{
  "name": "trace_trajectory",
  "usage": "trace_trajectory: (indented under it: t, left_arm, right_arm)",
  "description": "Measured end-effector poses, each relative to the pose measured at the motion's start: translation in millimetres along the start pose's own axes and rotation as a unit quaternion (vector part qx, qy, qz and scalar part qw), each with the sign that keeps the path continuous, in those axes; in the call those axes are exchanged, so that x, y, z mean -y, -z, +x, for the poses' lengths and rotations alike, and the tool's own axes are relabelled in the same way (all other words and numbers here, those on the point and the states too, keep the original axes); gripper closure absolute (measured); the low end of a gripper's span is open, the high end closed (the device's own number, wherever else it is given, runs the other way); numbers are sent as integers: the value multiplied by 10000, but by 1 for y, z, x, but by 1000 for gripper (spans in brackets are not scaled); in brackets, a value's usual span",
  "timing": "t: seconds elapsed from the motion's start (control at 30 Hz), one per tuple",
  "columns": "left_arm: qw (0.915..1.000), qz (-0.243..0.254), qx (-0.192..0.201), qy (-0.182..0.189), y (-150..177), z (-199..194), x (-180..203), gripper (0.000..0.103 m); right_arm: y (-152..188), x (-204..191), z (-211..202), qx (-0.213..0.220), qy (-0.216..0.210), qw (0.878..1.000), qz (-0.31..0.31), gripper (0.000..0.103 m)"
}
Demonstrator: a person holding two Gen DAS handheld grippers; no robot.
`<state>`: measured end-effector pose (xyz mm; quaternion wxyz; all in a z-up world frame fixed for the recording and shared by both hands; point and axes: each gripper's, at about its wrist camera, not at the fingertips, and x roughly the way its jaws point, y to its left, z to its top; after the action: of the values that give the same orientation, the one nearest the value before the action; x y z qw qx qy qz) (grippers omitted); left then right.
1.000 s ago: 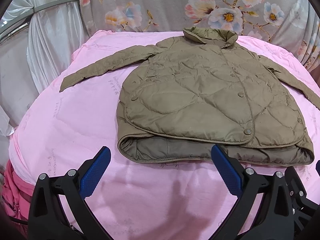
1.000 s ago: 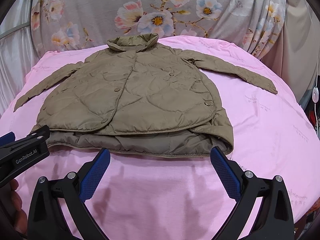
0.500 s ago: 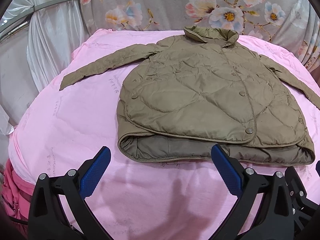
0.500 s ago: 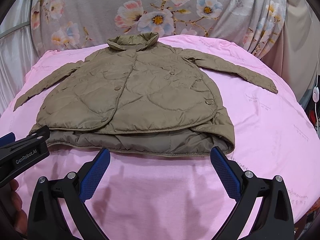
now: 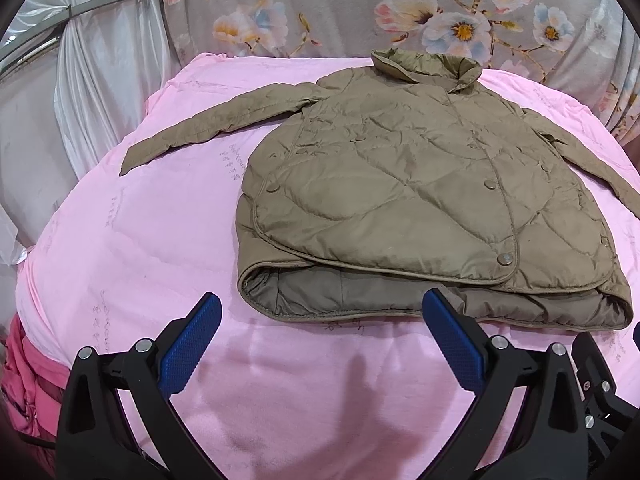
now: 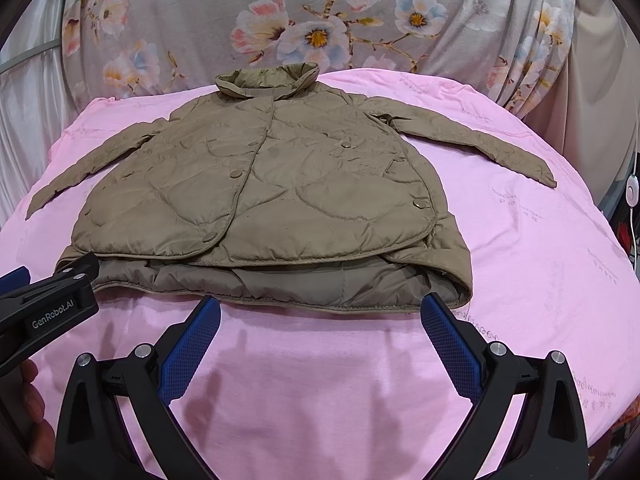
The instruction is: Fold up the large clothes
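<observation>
An olive-brown quilted snap-front jacket (image 5: 420, 200) lies front-up on a pink cloth-covered surface (image 5: 140, 240), collar away from both tools, its 2 sleeves spread outward and the hem nearest the fingertips. The left gripper (image 5: 320, 340) hovers spread wide and empty just short of the hem; its right blue ribbed pad (image 5: 452, 340) overlaps the hem edge in view, though contact cannot be confirmed. The right gripper (image 6: 320, 340) is likewise released and holds nothing, its 2 blue pads (image 6: 192, 344) framing the near hem. In the right wrist view the left tool's black body enters from the left and hides the jacket's hem corner there; in the left wrist view the far sleeve is cut off at the frame edge. A grey floral fabric backdrop (image 6: 320, 20) stands beyond the collar. Faint print on the pink cloth is illegible.
</observation>
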<state>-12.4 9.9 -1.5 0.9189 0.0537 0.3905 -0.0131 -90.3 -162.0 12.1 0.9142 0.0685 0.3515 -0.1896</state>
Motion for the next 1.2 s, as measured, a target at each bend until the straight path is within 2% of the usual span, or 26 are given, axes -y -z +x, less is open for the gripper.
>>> trace_trajectory:
  t: [1.2]
  left_arm:
    - [10000, -18, 15, 25, 1, 2, -2, 5]
  right_arm:
    - [1, 2, 3, -34, -18, 10000, -15, 5]
